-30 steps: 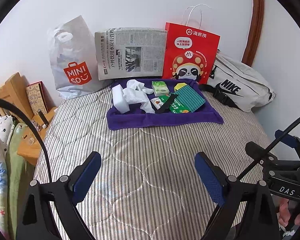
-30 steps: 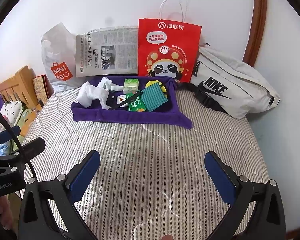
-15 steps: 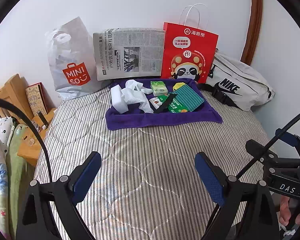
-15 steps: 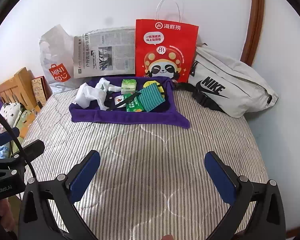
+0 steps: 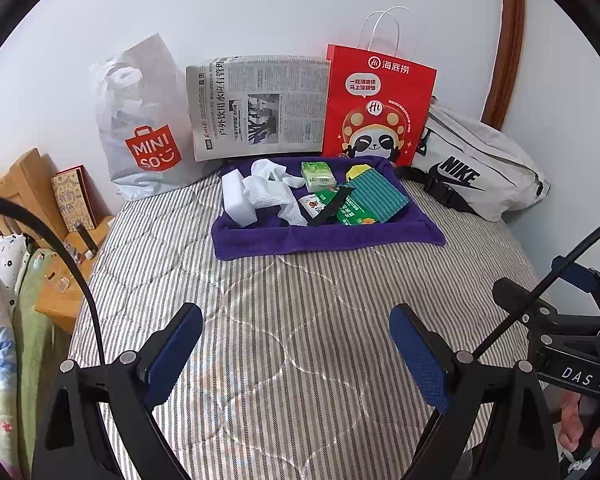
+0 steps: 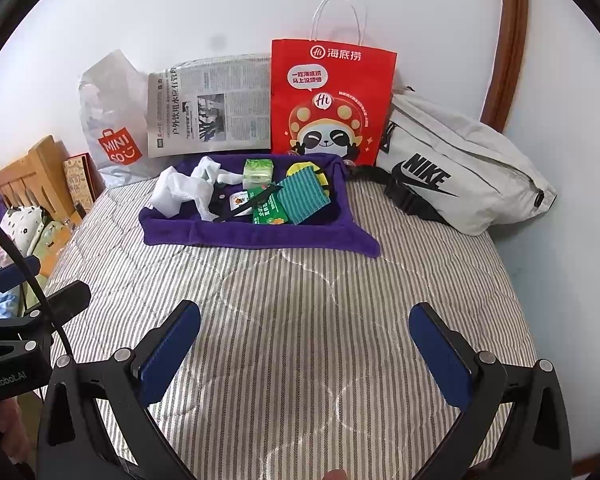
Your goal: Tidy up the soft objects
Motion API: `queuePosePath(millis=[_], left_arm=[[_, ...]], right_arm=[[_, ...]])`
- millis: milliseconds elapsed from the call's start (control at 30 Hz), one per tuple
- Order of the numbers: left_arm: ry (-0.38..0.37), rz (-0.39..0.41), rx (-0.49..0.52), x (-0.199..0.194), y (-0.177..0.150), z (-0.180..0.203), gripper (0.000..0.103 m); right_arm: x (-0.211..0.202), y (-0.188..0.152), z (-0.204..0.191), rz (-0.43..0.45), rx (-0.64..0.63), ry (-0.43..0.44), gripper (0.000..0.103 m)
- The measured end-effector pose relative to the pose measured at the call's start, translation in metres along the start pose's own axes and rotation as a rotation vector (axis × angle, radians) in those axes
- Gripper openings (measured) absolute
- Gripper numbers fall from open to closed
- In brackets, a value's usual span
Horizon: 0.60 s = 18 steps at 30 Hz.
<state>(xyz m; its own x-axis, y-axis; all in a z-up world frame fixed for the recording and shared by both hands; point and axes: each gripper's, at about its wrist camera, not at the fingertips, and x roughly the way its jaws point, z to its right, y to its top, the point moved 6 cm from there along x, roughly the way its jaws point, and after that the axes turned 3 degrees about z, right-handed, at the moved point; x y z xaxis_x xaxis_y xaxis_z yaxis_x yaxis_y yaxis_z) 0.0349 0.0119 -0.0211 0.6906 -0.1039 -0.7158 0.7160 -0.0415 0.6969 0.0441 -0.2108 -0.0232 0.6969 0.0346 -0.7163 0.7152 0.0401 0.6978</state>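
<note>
A purple cloth tray (image 5: 324, 236) (image 6: 252, 234) lies at the far end of the striped bed. It holds a white sponge block (image 5: 238, 200), crumpled white cloth (image 5: 274, 192) (image 6: 184, 188), a green tissue pack (image 5: 318, 176) (image 6: 258, 172), a green striped cloth (image 5: 380, 196) (image 6: 306, 196), a yellow item (image 5: 358, 171), green packets (image 5: 350, 214) (image 6: 270, 212) and a black strip (image 5: 332, 210). My left gripper (image 5: 296, 348) is open and empty over the bed, well short of the tray. My right gripper (image 6: 304, 348) is open and empty, likewise.
Against the wall stand a white Miniso bag (image 5: 144, 128), a newspaper (image 5: 260, 106), a red paper bag (image 5: 376, 108) and a white Nike bag (image 5: 476, 164). A wooden bedside stand (image 5: 52, 216) with a book is at the left. The bed's quilt (image 5: 300, 300) lies below both grippers.
Both grippers have drawn back and tilted up slightly, so the tray and bags sit a little farther and lower in view. Both stay open.
</note>
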Motion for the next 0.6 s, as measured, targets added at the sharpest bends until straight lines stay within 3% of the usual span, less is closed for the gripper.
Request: queuePosePath(millis=[600], left_arm=[[-0.001, -0.003, 0.012, 0.0005, 0.0006, -0.0009, 0.095]], right_arm=[[0.0003, -0.0004, -0.0001, -0.005, 0.005, -0.001, 0.103]])
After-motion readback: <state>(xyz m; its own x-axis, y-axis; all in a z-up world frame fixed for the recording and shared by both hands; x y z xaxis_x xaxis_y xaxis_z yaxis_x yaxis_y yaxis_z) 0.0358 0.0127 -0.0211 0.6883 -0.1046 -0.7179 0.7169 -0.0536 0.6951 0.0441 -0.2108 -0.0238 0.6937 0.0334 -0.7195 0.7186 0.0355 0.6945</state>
